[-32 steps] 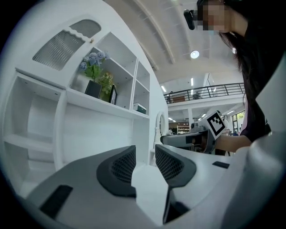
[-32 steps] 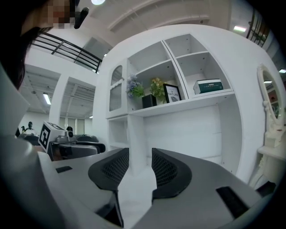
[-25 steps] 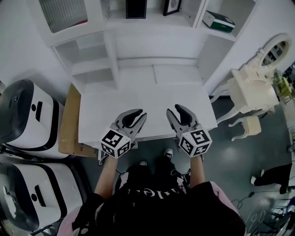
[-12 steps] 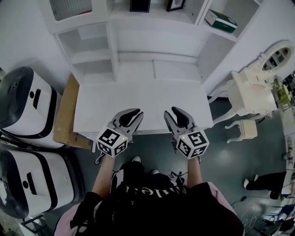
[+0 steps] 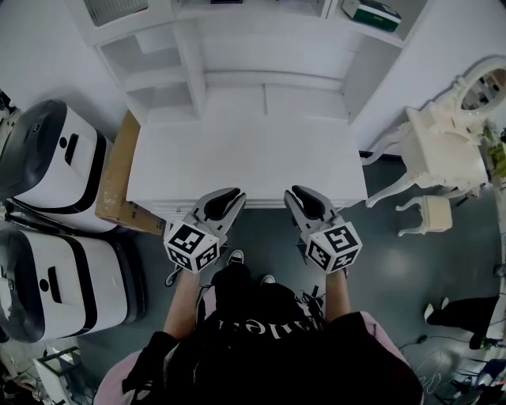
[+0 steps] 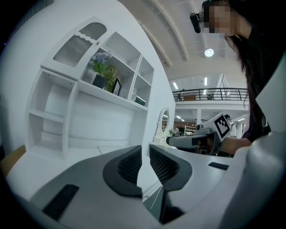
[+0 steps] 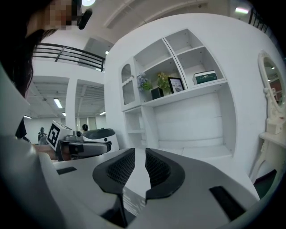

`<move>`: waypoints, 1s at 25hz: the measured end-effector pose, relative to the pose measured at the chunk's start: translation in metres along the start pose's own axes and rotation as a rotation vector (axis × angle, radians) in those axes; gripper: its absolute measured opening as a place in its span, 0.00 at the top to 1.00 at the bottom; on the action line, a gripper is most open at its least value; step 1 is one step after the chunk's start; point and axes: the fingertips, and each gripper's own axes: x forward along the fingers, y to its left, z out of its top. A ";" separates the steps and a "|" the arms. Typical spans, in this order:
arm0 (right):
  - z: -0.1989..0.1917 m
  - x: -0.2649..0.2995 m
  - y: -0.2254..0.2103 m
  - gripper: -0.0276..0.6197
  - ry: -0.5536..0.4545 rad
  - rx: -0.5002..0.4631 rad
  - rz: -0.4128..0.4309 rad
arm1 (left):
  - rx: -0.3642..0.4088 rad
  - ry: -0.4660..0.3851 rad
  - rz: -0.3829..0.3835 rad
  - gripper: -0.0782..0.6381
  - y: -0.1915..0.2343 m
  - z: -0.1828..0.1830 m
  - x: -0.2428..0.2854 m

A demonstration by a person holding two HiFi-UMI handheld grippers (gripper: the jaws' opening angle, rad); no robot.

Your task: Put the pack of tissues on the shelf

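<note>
The white shelving unit (image 5: 190,71) fills the top of the head view, and its bare white desk top (image 5: 245,162) runs out toward the person. Two white-and-black machines (image 5: 55,170) stand at its left beside a cardboard box (image 5: 115,178), and an ornate white dressing table (image 5: 443,150) stands at its right. Both grippers hover side by side over the near edge of the desk top, well apart from the shelves. The left gripper (image 5: 229,195) has its jaws pressed together on nothing. The right gripper (image 5: 297,194) is closing its jaws, with a narrow gap between them and nothing in it. The pack of tissues (image 5: 370,13), a green-and-white box, lies flat on a shelf board in the upper right compartment, across the divider from a picture frame (image 7: 176,84). The placing looks done, so the step in hand is most likely settling to rest: let the right jaws finish closing on empty air, hold both grippers level and clear of the desk edge, and leave the pack alone.
</note>
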 end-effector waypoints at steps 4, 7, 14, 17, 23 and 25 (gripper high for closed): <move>-0.014 -0.024 0.005 0.83 0.005 0.001 0.027 | -0.005 0.012 0.029 0.80 -0.028 -0.012 -0.009; -0.018 -0.036 0.009 0.84 -0.001 -0.008 0.041 | -0.012 0.022 0.050 0.80 -0.042 -0.019 -0.017; -0.033 -0.058 0.025 0.85 0.021 -0.024 0.091 | -0.013 0.029 0.079 0.80 -0.068 -0.033 -0.036; -0.036 -0.062 0.033 0.85 0.022 -0.030 0.111 | -0.006 0.023 0.091 0.80 -0.074 -0.032 -0.044; -0.036 -0.067 0.050 0.86 0.017 -0.048 0.140 | 0.001 0.004 0.122 0.80 -0.083 -0.029 -0.065; -0.037 -0.071 0.054 0.86 0.014 -0.052 0.145 | -0.001 0.001 0.130 0.80 -0.087 -0.031 -0.070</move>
